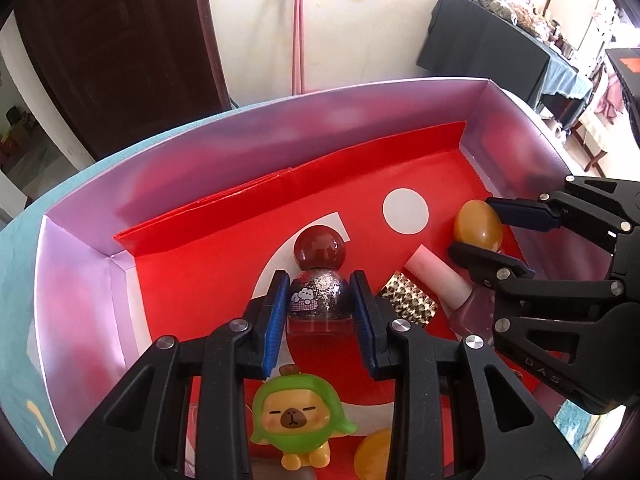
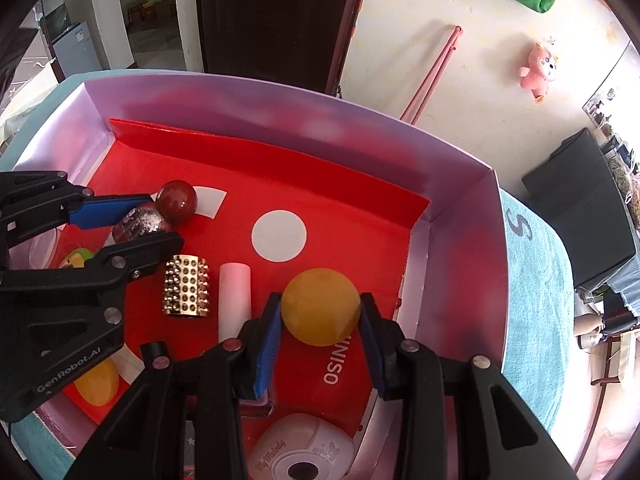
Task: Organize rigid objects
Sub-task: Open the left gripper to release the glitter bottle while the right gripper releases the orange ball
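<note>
Left gripper (image 1: 320, 300) clamps the glitter bottle (image 1: 318, 280); right gripper (image 2: 320, 320) pinches the yellow ball (image 2: 320, 306). Studded block (image 2: 186, 290) and pink tube (image 2: 234, 300) lie between them.

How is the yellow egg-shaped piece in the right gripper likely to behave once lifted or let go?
The yellow egg looks smooth and glossy, so it may slip between the right gripper's pads, which meet it only at its curved sides. Being rounded, it would probably roll across the box's red floor if released. It seems rigid, showing no dent.
</note>
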`<control>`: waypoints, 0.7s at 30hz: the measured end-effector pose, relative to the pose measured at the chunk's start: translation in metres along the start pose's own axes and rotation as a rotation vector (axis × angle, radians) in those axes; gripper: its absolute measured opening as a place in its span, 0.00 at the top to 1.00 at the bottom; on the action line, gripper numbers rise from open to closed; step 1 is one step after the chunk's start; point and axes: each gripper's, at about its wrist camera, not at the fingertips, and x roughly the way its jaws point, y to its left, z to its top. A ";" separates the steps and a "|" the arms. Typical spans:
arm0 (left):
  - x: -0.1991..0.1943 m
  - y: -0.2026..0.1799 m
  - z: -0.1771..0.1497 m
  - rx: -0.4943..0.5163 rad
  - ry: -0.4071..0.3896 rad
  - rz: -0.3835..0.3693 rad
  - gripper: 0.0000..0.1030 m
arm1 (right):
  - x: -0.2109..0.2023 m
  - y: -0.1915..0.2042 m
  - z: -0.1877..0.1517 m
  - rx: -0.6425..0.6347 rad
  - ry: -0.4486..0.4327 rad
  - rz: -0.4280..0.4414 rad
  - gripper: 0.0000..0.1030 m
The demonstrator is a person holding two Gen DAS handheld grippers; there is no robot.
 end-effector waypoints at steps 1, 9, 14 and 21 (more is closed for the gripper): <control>-0.001 0.001 -0.001 0.000 -0.006 0.008 0.71 | 0.000 0.000 0.000 0.001 -0.001 0.000 0.61; -0.026 0.002 -0.012 -0.018 -0.064 0.015 0.70 | -0.008 0.003 -0.004 0.008 -0.018 0.003 0.54; -0.058 0.005 -0.026 -0.052 -0.158 0.012 0.29 | -0.024 0.006 -0.011 0.014 -0.048 0.001 0.51; -0.101 0.002 -0.056 -0.084 -0.249 0.042 0.29 | -0.066 0.009 -0.031 0.048 -0.145 0.018 0.42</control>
